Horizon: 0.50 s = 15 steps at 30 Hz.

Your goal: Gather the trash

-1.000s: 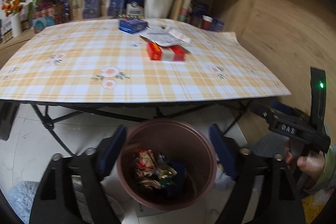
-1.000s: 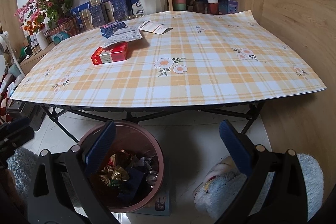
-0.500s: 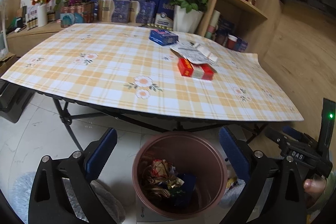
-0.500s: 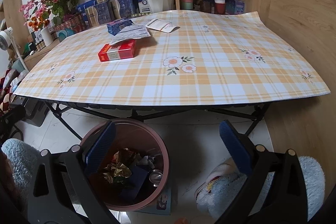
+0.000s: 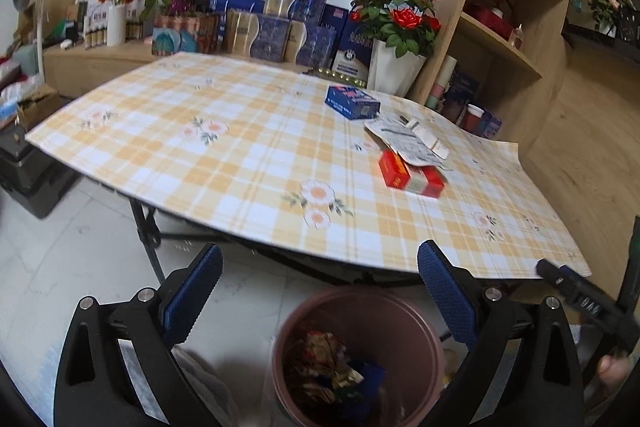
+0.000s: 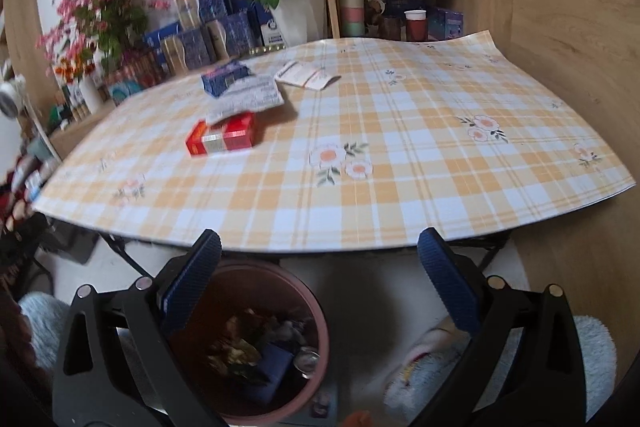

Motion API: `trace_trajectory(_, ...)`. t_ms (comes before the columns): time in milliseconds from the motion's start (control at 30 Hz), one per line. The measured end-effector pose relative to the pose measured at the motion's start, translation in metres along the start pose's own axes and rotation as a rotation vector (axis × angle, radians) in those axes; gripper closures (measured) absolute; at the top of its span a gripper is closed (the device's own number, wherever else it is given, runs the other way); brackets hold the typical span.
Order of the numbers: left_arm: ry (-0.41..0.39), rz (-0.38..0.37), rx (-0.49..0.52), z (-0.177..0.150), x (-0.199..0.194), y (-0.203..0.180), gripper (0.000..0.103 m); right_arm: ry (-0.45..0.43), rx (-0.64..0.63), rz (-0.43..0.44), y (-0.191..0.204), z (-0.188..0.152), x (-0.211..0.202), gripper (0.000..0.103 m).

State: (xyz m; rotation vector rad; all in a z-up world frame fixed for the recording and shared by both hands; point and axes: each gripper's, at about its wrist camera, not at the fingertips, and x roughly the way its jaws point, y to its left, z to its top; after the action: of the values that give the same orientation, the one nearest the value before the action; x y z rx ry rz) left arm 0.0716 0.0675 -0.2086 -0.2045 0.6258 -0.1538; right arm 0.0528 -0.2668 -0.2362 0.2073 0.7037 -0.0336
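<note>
red box (image 5: pixel 412 174) on table beyond wide-spread, empty left tongs (image 5: pixel 320 291)

orange-and-white checked tablecloth (image 5: pixel 248 163) with flowers, red box (image 5: pixel 412 177), blue box (image 5: pixel 352 101), reddish-brown bin (image 5: pixel 400 323)

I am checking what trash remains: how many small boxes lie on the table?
2. A blue box lies at the far side, and a red box lies nearer, partly under a printed wrapper. Another could be hidden beneath it.

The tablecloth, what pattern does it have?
Yellow-and-white plaid tablecloth with small flowers; clearest in the right wrist view.
</note>
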Motion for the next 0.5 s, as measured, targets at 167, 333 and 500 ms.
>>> trace_trajectory(167,-0.032,0.039,0.050,0.020,0.010,0.002,0.007,-0.003,-0.039,0.019,0.004,0.031,0.013,0.006)
trace_trajectory(333,-0.040,0.031,0.055,0.045,0.032,0.009,0.007,0.038,-0.105,0.078,0.023,0.074,0.042,0.006)
trace_trajectory(500,-0.050,0.025,0.068,0.070,0.058,0.015,0.007,0.098,-0.267,0.078,0.073,0.118,0.093,0.006)
